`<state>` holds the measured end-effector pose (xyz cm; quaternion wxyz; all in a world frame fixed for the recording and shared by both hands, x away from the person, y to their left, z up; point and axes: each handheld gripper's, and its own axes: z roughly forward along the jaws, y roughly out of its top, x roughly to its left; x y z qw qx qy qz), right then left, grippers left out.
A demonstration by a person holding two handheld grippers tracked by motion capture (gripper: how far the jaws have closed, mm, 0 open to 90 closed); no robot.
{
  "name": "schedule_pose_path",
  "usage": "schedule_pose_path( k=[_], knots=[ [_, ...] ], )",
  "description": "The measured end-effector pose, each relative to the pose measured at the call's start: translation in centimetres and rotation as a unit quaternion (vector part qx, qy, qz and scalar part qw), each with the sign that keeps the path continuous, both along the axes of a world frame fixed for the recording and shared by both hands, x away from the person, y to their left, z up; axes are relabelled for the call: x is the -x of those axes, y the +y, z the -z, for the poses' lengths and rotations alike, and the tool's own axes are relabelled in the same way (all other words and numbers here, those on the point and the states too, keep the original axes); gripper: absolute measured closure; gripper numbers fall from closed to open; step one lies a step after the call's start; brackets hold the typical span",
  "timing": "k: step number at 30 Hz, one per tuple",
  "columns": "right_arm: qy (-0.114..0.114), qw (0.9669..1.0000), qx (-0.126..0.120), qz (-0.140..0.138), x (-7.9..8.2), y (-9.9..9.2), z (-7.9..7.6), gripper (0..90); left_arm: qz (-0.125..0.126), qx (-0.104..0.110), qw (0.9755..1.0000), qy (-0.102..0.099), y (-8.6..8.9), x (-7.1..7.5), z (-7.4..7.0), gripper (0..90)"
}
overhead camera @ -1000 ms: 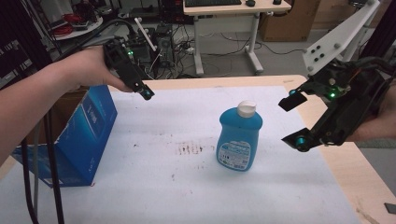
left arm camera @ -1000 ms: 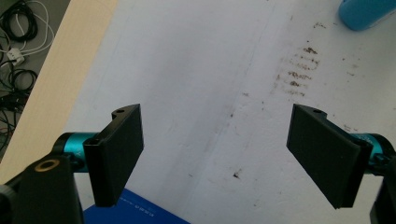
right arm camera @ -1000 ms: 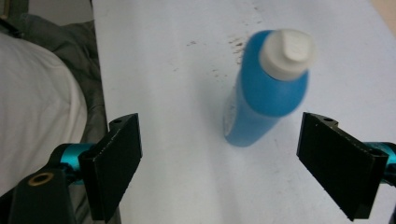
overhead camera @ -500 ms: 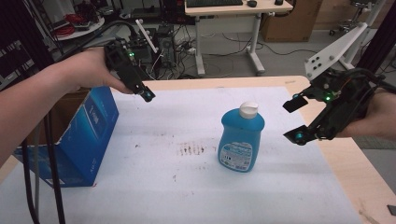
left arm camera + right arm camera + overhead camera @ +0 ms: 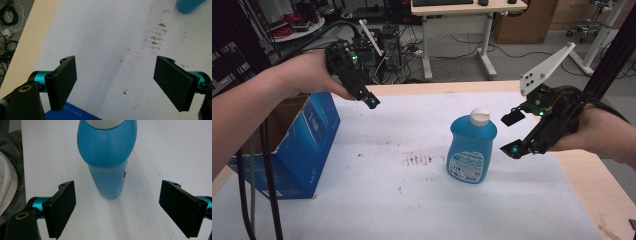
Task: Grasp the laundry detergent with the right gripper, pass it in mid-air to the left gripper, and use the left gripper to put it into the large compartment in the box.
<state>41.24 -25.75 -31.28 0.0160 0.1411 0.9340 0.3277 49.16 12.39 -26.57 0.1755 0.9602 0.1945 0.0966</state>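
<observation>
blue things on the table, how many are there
2: a blue plastic bottle with a white cap standing right of centre, and a blue cardboard box at the table's left edge. Nothing seems hidden.

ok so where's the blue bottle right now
In the high view the blue bottle stands upright right of the table's middle, just left of the open right gripper; the blue box sits far to its left.

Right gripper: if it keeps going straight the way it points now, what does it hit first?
Most likely the blue bottle. In the right gripper view it stands upright, centred between the open fingers of the right gripper, with bare white table cover to either side. The gap that remains is hard to judge.
</observation>
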Motion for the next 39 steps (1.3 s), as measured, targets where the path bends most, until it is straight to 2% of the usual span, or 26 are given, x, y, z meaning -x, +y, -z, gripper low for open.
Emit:
schedule_pose_path(
  k=[11,17,30,32,39],
  knots=[
    [0.005,0.9999,-0.009,-0.006,-0.5,1.8,1.6,13.4,0.001,0.001,1.0000,-0.003,0.1,0.1,-0.1,18.9],
    [-0.001,0.9999,-0.006,-0.008,-0.6,2.9,2.3,13.4,-0.001,-0.001,1.0000,-0.003,0.2,0.1,-0.1,18.9],
    [-0.001,0.9999,-0.015,-0.007,-0.8,4.2,3.4,13.7,-0.002,0.000,1.0000,-0.004,0.3,0.2,-0.1,18.9],
    [-0.003,0.9999,-0.012,-0.007,-0.8,4.4,3.5,18.1,-0.002,0.001,1.0000,-0.004,0.3,0.2,-0.1,18.9],
    [-0.008,0.9999,-0.007,-0.006,-0.9,4.5,3.6,18.3,-0.004,0.001,1.0000,-0.005,0.3,0.3,-0.1,18.9]
  ],
)
